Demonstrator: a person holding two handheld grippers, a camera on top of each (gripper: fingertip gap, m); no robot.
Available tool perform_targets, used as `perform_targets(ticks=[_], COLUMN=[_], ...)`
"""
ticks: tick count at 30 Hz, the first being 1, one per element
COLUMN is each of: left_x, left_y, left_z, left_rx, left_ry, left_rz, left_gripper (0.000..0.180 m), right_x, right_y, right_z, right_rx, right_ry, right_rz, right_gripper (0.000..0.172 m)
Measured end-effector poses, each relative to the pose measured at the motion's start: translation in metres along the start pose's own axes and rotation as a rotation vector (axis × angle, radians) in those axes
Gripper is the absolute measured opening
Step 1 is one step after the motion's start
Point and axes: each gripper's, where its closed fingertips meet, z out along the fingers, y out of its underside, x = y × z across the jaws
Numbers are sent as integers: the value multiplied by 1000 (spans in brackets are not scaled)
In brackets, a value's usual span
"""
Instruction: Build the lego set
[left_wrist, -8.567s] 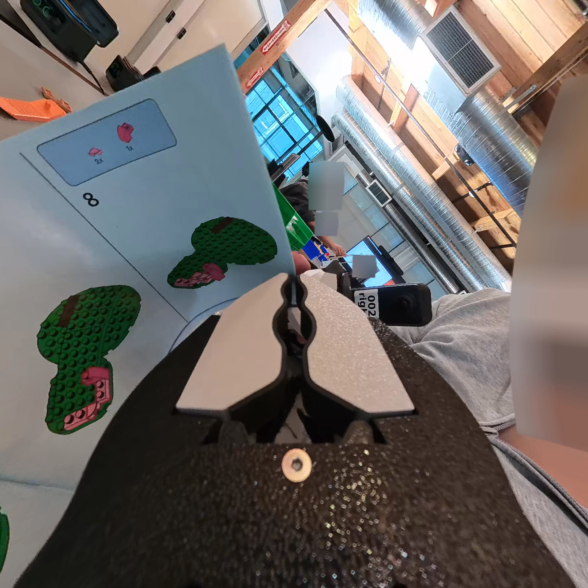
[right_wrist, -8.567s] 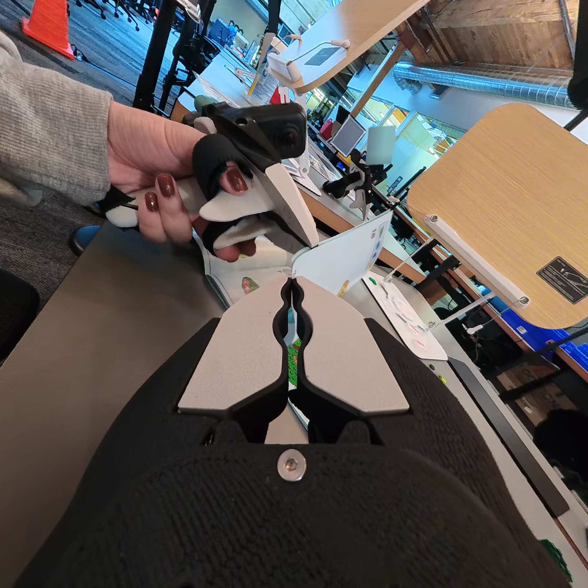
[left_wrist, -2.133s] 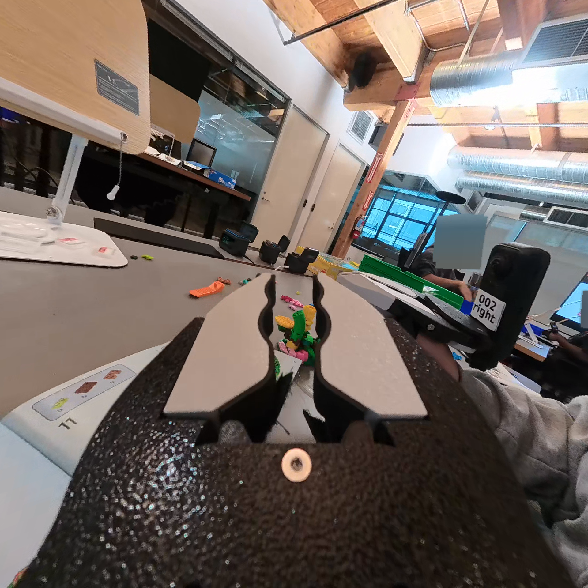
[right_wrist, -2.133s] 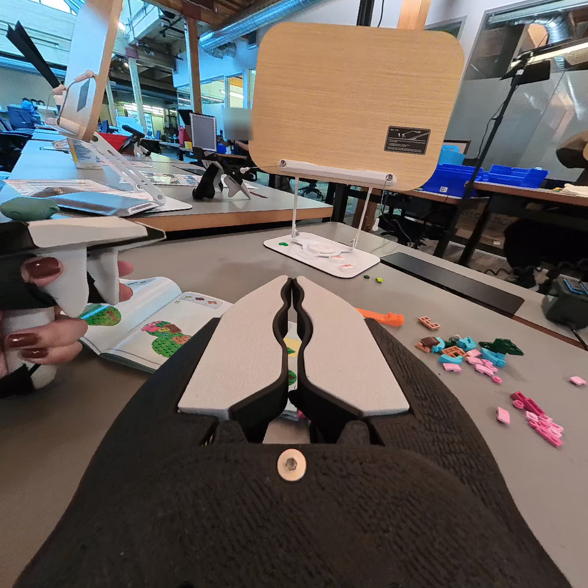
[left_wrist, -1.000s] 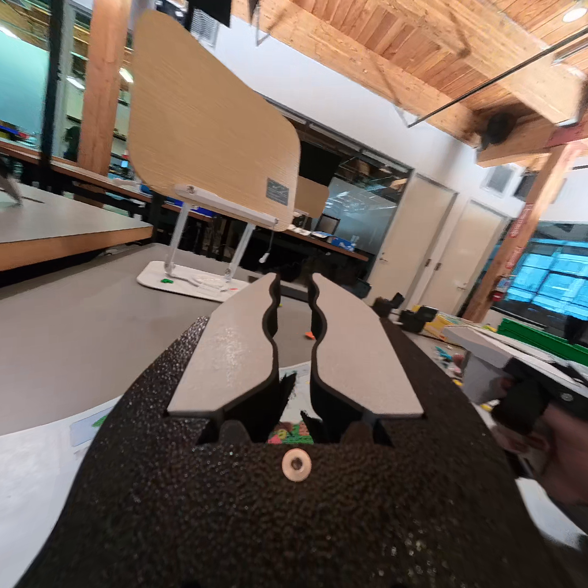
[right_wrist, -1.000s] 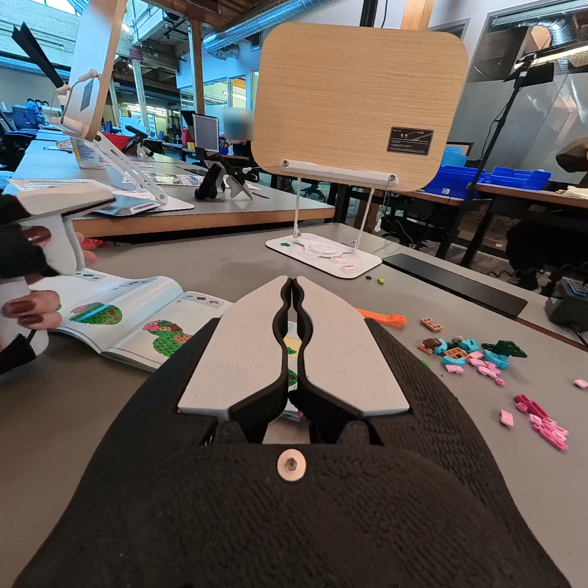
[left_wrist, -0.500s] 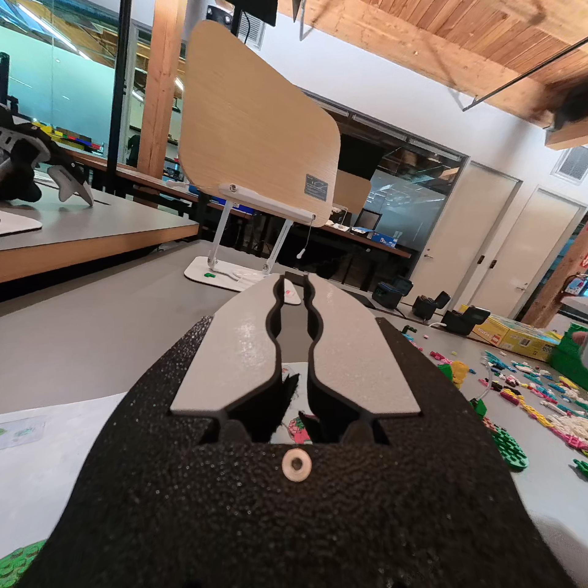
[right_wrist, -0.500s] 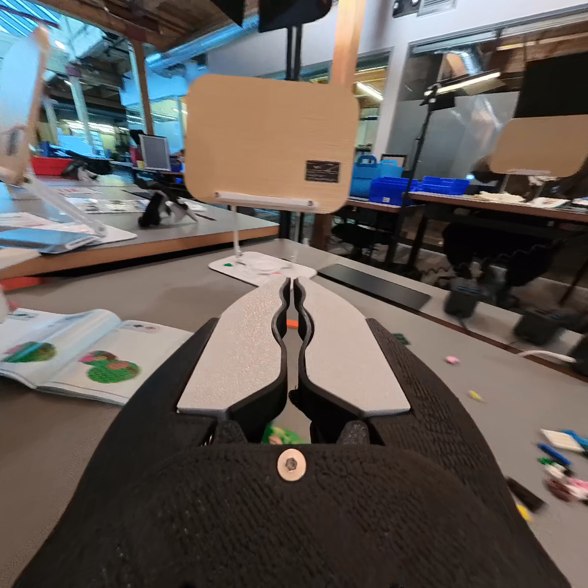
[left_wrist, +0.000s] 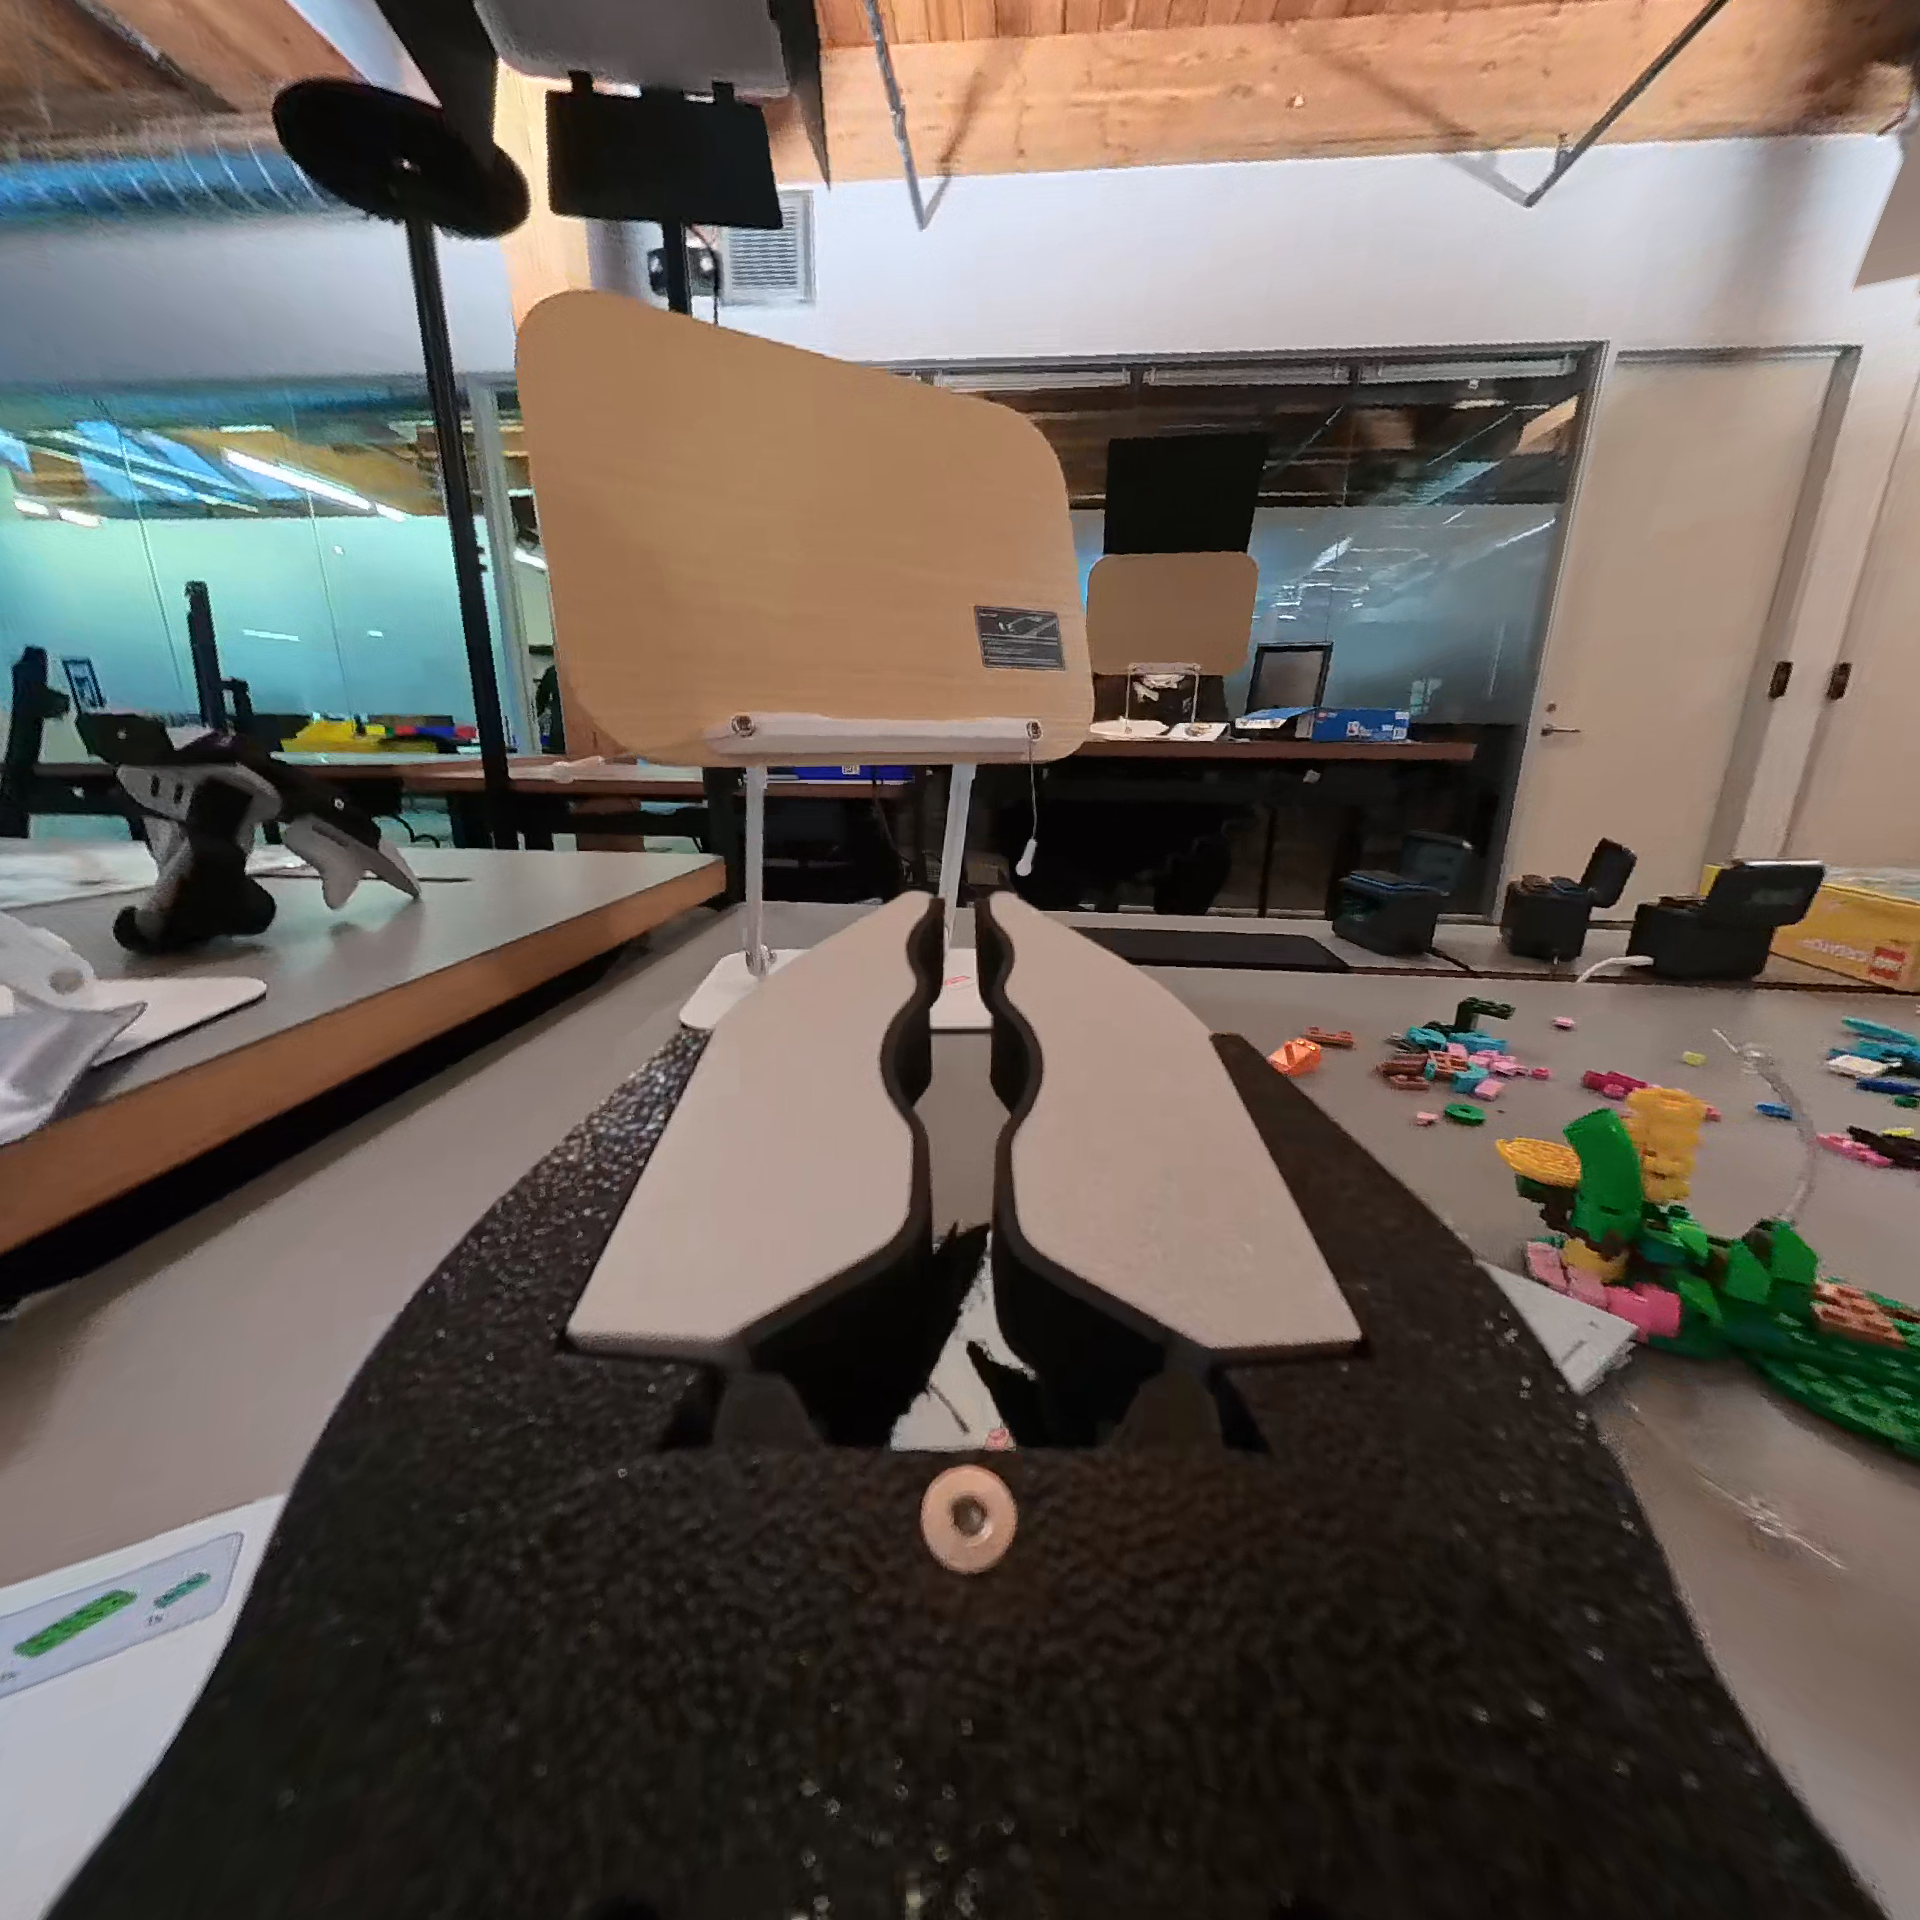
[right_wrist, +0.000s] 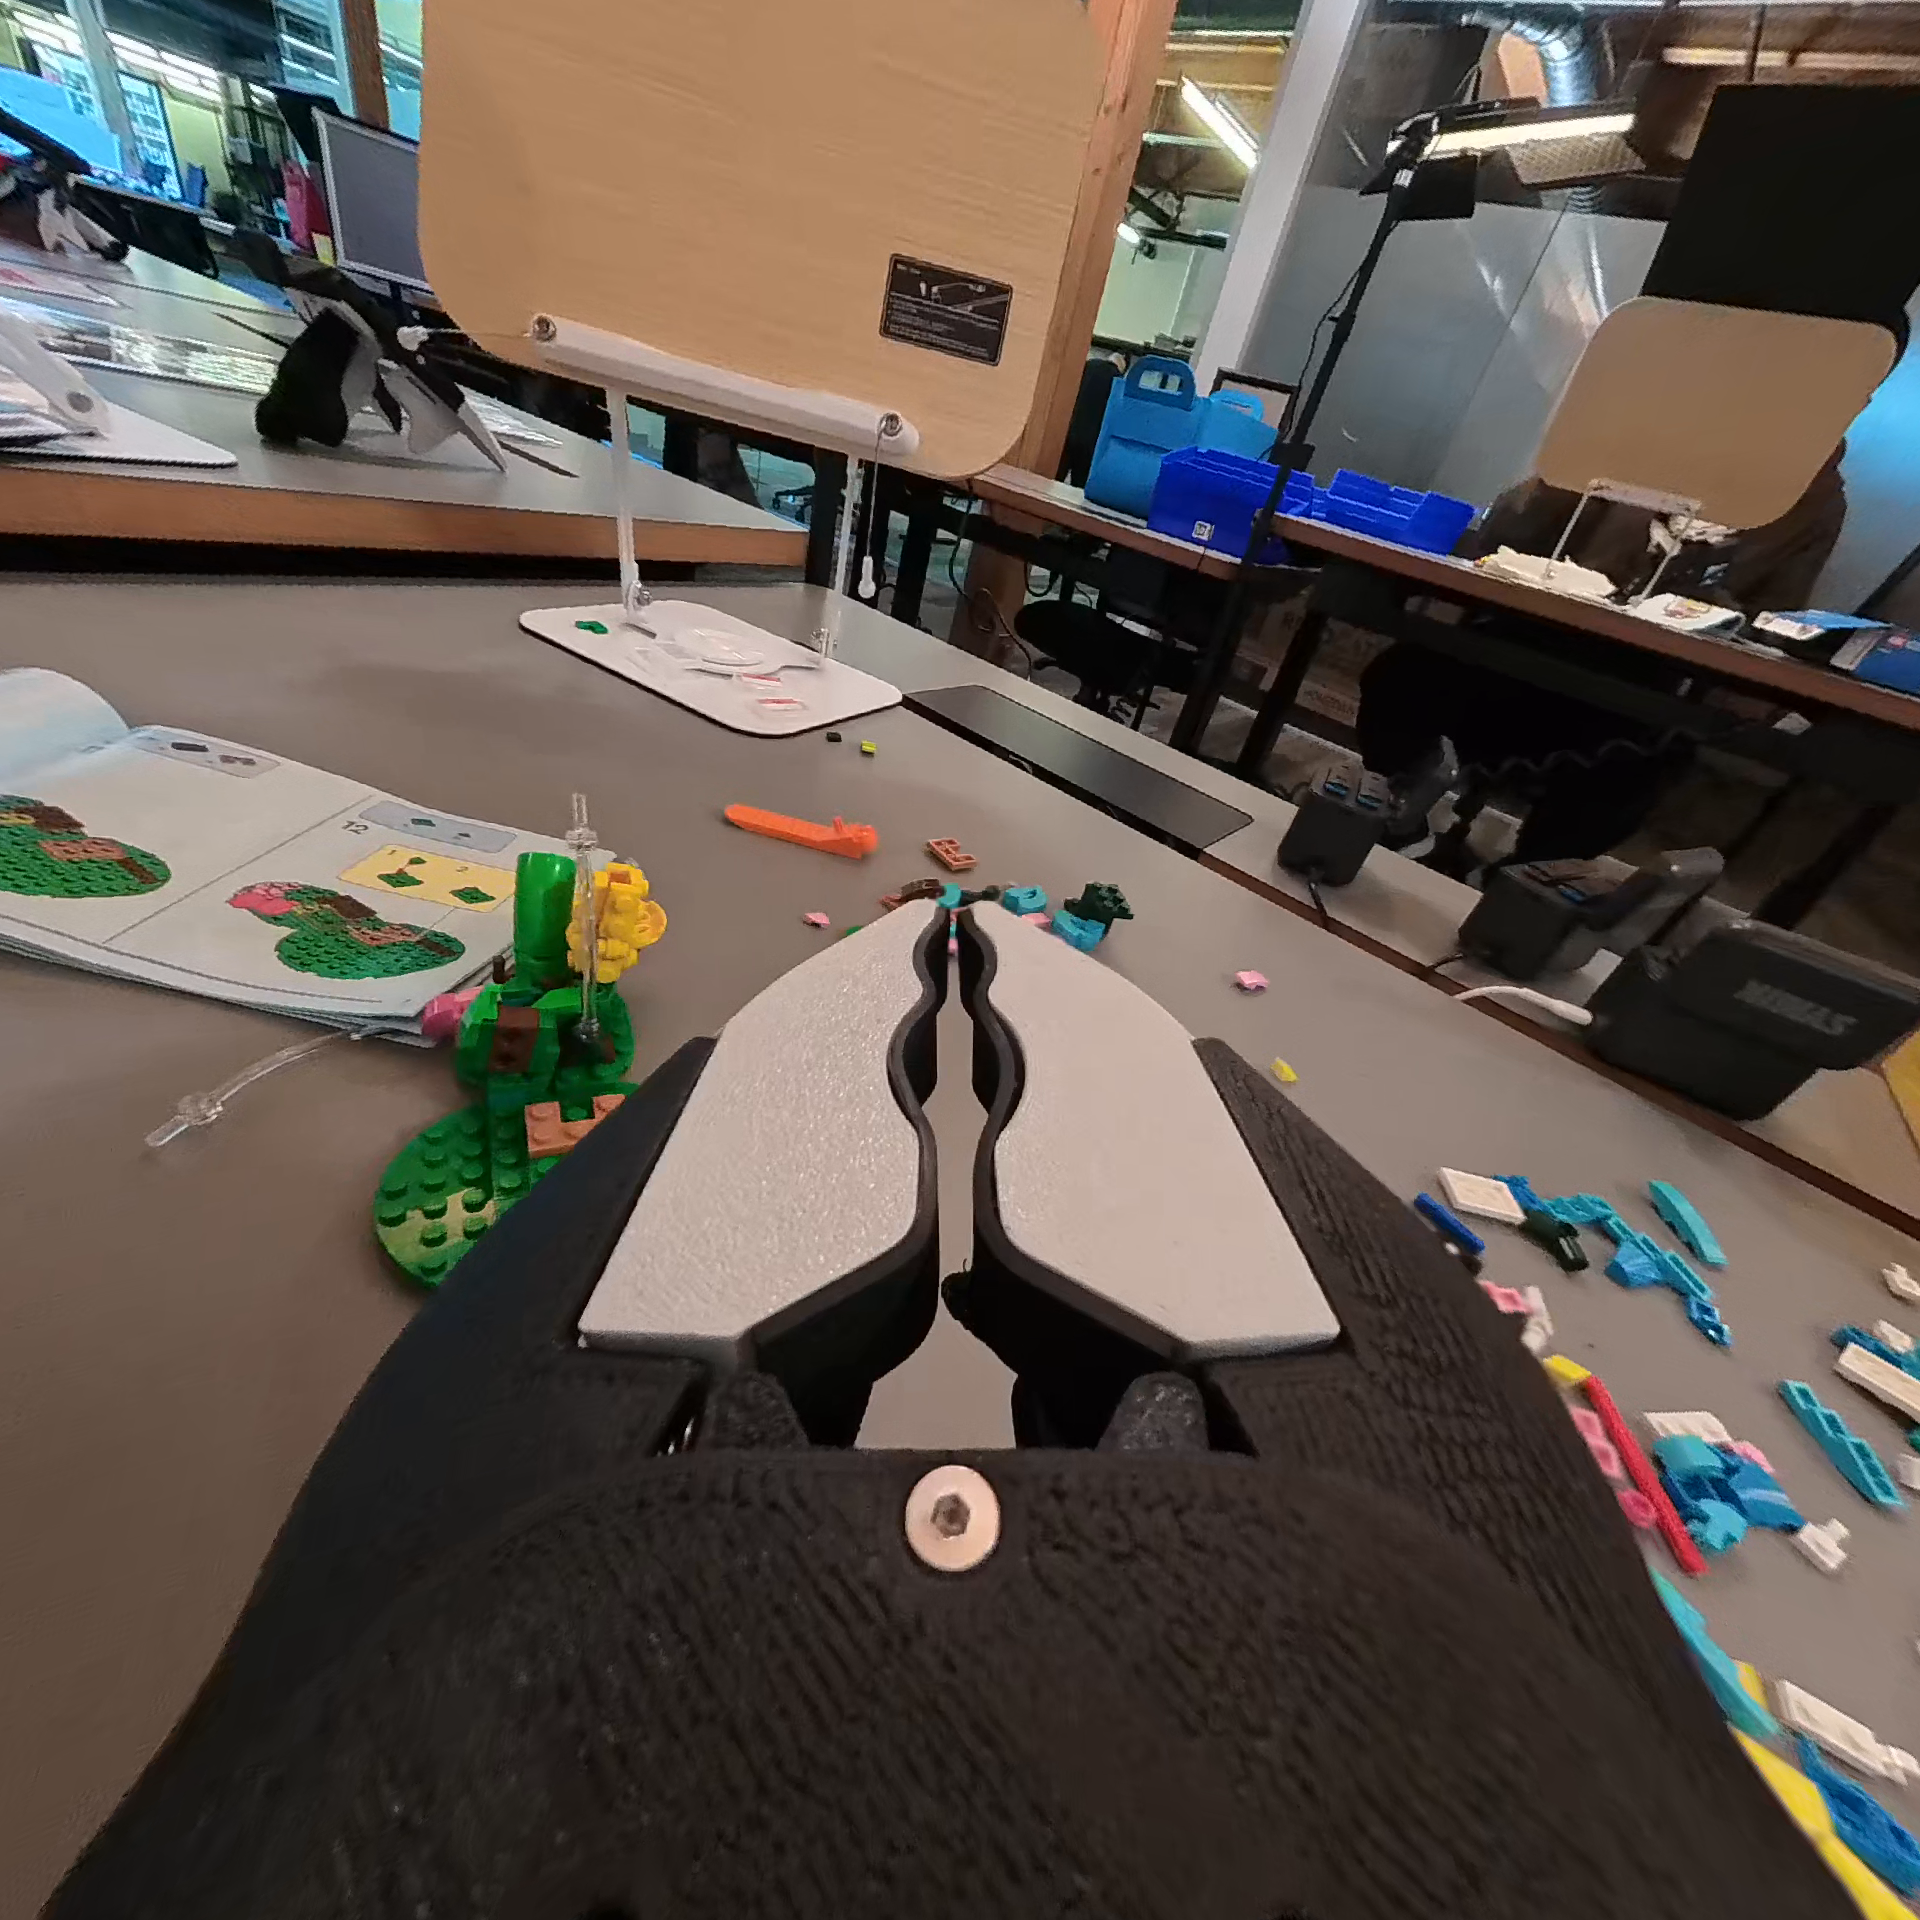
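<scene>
- The left hand-held gripper (left_wrist: 959, 914) hovers over the grey worktop (left_wrist: 312, 1299), fingers a narrow slit apart with nothing between them, aimed at the white base of a wooden book stand (left_wrist: 790, 540).
- The right hand-held gripper (right_wrist: 952, 914) has its tips together (bare), nearest the scattered small teal and pink plastic bricks (right_wrist: 1049, 914), with the green brick model with a yellow flower (right_wrist: 540, 997) to its left.

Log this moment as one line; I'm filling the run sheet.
left gripper: slightly open, empty | right gripper: shut, empty, near loose bricks | green brick model beside booklet
</scene>
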Motion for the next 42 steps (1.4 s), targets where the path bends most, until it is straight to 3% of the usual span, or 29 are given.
perform_targets(ticks=[20,42], left_x=[2,3], left_y=[8,10], left_z=[3,2], left_rx=[-28,-35], left_ry=[35,42], left_rz=[-38,-43], left_gripper=[4,3], right_x=[-20,-22], right_y=[-1,7], right_z=[2,5], right_rx=[23,6], right_ry=[-79,-79], right_rz=[121,86], right_gripper=[0,0])
